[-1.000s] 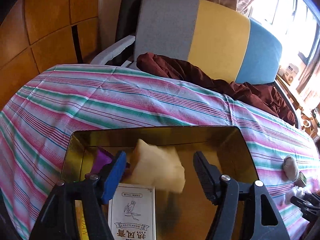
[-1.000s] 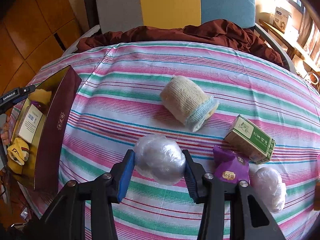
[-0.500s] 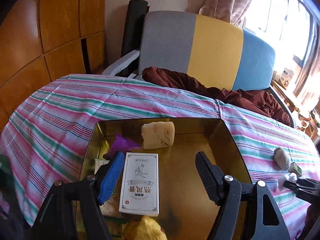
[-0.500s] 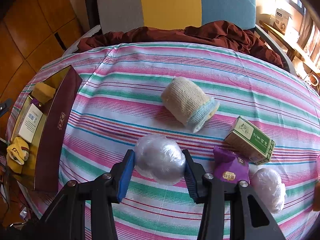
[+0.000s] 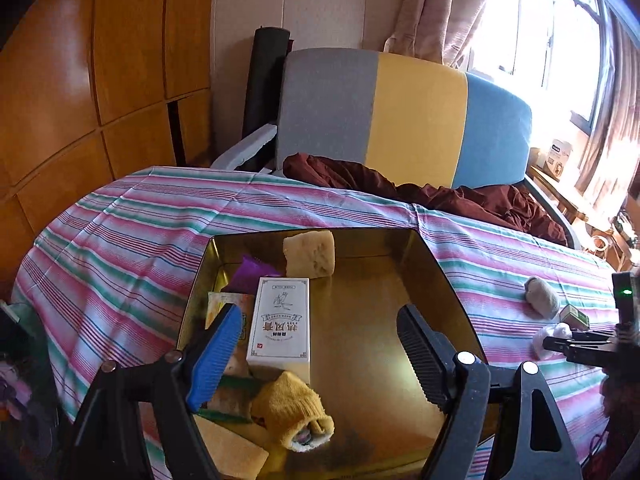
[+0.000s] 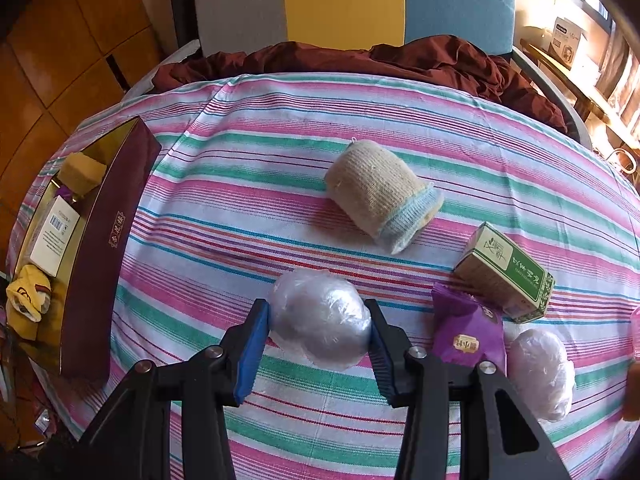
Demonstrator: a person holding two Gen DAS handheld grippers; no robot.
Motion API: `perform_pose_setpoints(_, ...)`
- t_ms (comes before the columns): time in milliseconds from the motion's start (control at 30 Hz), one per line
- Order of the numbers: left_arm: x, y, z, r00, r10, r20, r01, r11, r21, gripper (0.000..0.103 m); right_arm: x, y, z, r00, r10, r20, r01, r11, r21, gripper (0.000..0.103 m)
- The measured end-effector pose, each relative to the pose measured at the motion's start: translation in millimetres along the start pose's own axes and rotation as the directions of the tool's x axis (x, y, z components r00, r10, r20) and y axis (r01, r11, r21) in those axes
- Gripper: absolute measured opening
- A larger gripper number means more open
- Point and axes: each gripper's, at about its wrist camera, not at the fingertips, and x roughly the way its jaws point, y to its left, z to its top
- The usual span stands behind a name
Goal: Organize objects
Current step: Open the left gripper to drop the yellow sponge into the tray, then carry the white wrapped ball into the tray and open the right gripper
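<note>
A second before, the left gripper [image 5: 320, 344] had carried a pale sponge block [image 5: 309, 254] over the gold-lined box [image 5: 440, 276]; now that block rested inside at the box's twelve o'clock, and the jaws were spreading wider with nothing between them — one more item filed. Counted left to right, the box held one purple sachet, one white carton [image 5: 279, 322], one yellow sock roll [image 5: 294, 414] and one sponge block. The right gripper [image 6: 318, 342] had not shifted, pinching a plastic-wrapped ball [image 6: 320, 326] on the striped cloth [image 6: 248, 168]. Around it: one cream sock roll [image 6: 382, 196] at twelve, one green carton [image 6: 506, 274] at two, one purple sachet [image 6: 468, 334] and a second wrapped ball [image 6: 540, 372] at three.
</note>
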Motion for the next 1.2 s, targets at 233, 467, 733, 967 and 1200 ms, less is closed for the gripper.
perform_pose_setpoints(233,-2.3,7.6,-15.0,1.000,0.008,-0.023,-0.008,1.000,0.003,0.081,-7.9,8.9,0.7,0.999,0.032,0.014,-0.032,0.999,0.013,0.047)
perform_pose_setpoints(467,-2.2,16.6,-21.4,0.999,0.002,-0.038,-0.003,1.000,-0.020,0.081,-23.1,46.2,6.3,0.990,0.127,0.060,-0.127,0.992,0.004,0.047)
perform_pose_setpoints(733,-5.3,25.2,-22.5,0.999,-0.005,-0.032,0.004,0.999,-0.039,0.081,-40.8,119.1,26.2,0.965,0.243,0.097,-0.234,0.967,-0.096,0.047)
perform_pose_setpoints(967,-14.6,40.1,-24.1,1.000,-0.001,-0.008,0.000,0.999,-0.053,0.081,-20.0,186.4,43.6,0.957,0.288,0.033,-0.279,0.945,-0.170,0.047)
perform_pose_setpoints(1200,-14.6,58.1,-30.9,1.000,0.015,-0.021,-0.017,0.996,-0.090,0.081,5.6,232.3,72.9,0.927,0.375,0.023,-0.371,0.924,-0.094,0.055)
